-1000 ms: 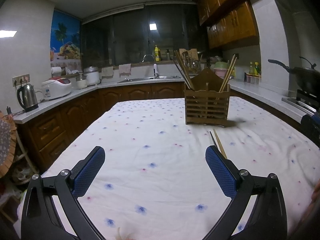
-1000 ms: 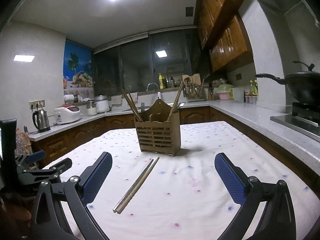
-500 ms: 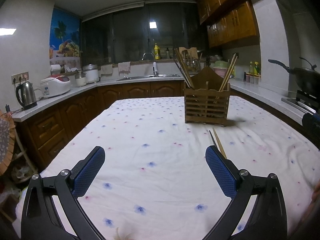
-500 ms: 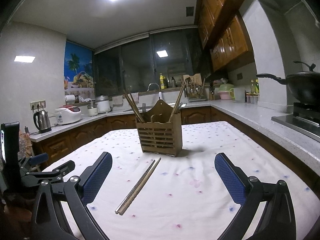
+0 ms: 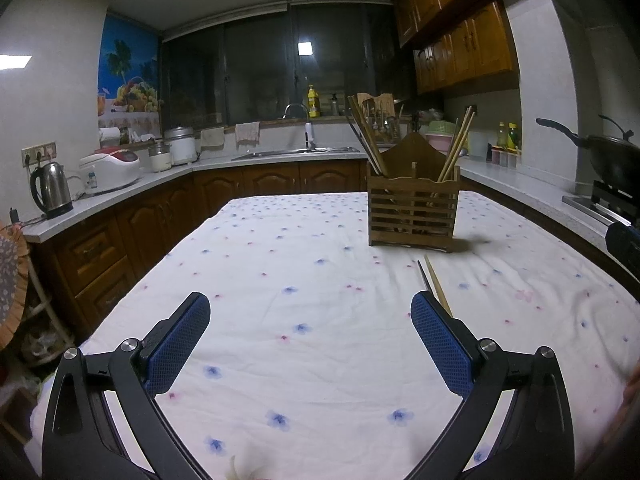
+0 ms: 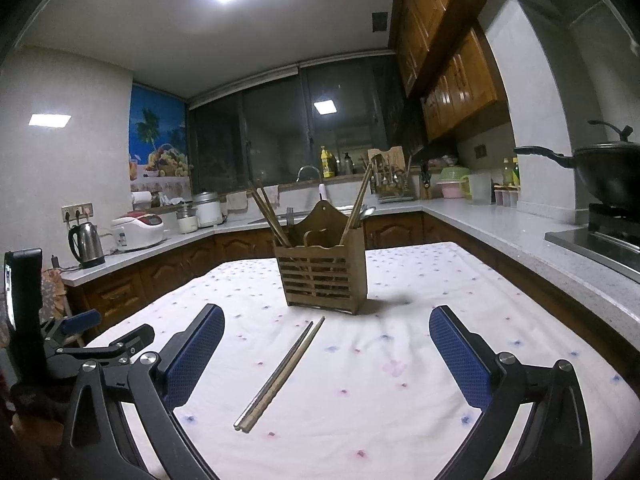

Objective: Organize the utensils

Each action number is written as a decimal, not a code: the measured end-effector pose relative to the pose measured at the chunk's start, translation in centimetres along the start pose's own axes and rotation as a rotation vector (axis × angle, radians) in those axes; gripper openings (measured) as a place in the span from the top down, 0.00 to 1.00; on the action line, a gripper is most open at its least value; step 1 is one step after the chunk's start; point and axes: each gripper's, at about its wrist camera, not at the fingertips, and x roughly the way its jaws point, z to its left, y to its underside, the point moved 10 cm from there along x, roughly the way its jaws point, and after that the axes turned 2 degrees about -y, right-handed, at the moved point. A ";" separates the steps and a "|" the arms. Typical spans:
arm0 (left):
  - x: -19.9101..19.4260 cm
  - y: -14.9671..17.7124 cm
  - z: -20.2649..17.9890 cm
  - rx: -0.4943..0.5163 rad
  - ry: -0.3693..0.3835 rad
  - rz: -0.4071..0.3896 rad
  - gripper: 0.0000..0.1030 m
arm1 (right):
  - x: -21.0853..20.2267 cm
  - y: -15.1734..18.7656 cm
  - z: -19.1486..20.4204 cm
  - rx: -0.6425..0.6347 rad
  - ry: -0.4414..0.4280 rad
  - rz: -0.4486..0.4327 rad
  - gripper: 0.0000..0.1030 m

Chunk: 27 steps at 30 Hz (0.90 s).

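Lying whole in right view only: chopsticks (image 6: 280,376), half-hidden behind left claw (image 5: 310,334).

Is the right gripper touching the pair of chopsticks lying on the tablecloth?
Apart. The right wrist view shows the right gripper with jaws wide open, and the pair of chopsticks lying flat between them, bare cloth either side.

black left gripper (image 5: 310,312) and right gripper (image 6: 326,324), blue textured pads, silver screws.

Slatted wooden holder (image 6: 325,276), matt floral cloth (image 6: 400,360), textured blue pads (image 6: 460,354)
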 end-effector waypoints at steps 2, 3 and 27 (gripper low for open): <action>0.0 0.0 0.0 0.000 0.000 0.000 0.00 | 0.1 -0.1 0.1 0.000 0.000 0.001 0.00; 0.0 0.0 0.0 0.000 0.001 0.002 0.00 | 0.0 -0.1 0.1 0.000 0.000 0.001 0.00; 0.2 0.0 -0.1 0.003 0.003 0.002 0.00 | 0.0 -0.2 0.2 0.004 0.000 0.002 0.00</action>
